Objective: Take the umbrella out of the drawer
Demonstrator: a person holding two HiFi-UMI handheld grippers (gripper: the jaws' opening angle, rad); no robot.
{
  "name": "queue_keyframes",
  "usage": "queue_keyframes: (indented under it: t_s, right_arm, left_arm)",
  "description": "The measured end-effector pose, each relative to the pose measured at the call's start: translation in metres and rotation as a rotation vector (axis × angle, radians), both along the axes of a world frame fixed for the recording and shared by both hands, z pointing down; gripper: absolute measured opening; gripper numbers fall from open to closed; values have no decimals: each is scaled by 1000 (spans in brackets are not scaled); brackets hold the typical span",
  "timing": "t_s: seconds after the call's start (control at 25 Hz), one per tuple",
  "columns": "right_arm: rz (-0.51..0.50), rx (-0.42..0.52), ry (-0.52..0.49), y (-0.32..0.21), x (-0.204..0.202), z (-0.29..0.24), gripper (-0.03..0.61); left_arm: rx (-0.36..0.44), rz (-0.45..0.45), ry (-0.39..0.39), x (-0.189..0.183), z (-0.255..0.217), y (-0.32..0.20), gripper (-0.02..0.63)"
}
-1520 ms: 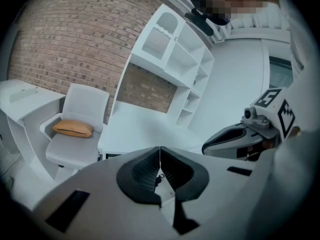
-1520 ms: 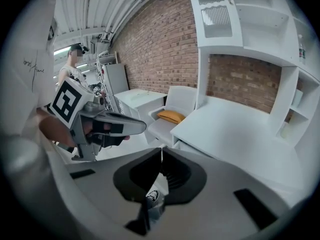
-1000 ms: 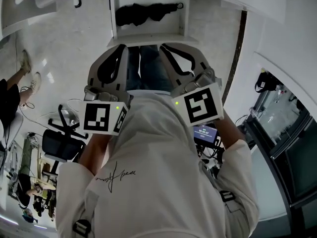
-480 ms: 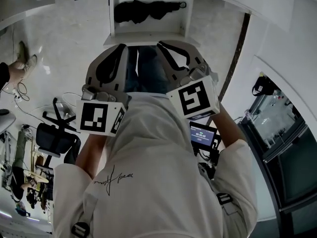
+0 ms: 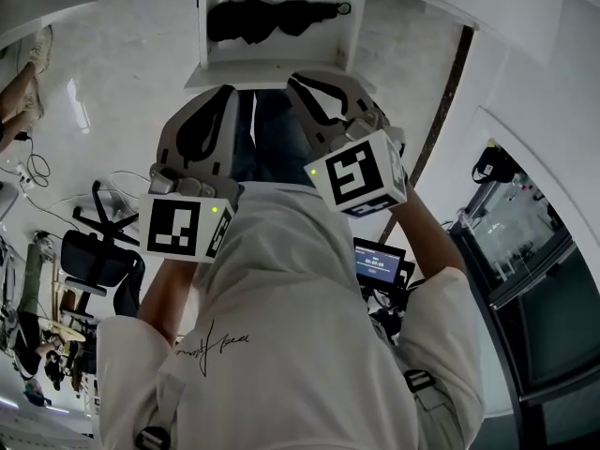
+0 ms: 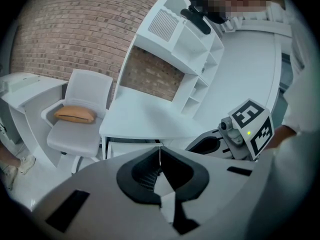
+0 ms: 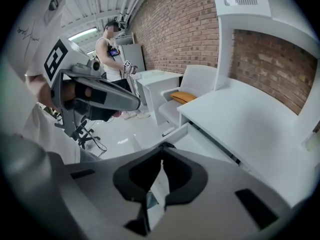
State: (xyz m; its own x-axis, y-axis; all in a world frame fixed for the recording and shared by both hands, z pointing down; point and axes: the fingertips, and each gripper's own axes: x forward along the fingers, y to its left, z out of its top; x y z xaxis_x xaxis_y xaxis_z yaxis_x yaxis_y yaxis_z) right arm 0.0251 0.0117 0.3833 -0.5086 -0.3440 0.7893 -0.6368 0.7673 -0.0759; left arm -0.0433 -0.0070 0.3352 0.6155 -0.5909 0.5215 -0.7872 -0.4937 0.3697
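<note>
umbrella in open drawer, both grippers empty

head view: black folded umbrella [image 5: 272, 19] lies crosswise in the open white drawer [image 5: 272, 71], its loop end toward the picture's right. left gripper [image 5: 228, 92]: jaws pressed together, nothing between them. right gripper [image 5: 302, 82]: jaws likewise closed tight, empty. both tips sit side by side near the drawer's front edge, apart from the umbrella. left gripper view: white desk [image 6: 150, 119] against a brick wall [image 6: 75, 29]; white chair [image 6: 87, 91] just beside the desk, orange cushion [image 6: 75, 114] on its seat.
</note>
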Motion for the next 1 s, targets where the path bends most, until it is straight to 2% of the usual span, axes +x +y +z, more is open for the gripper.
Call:
queue_keyframes:
  t_s: [0.44,1.0]
  right_arm:
    - [-62,-64,27,3,3,43,28]
    - [-98,-91,62,-13,7,83,29]
  left_arm:
    - [-28,-11,-10,5,15,1,17]
    - [-57,-26,-13,11,25,-4,17]
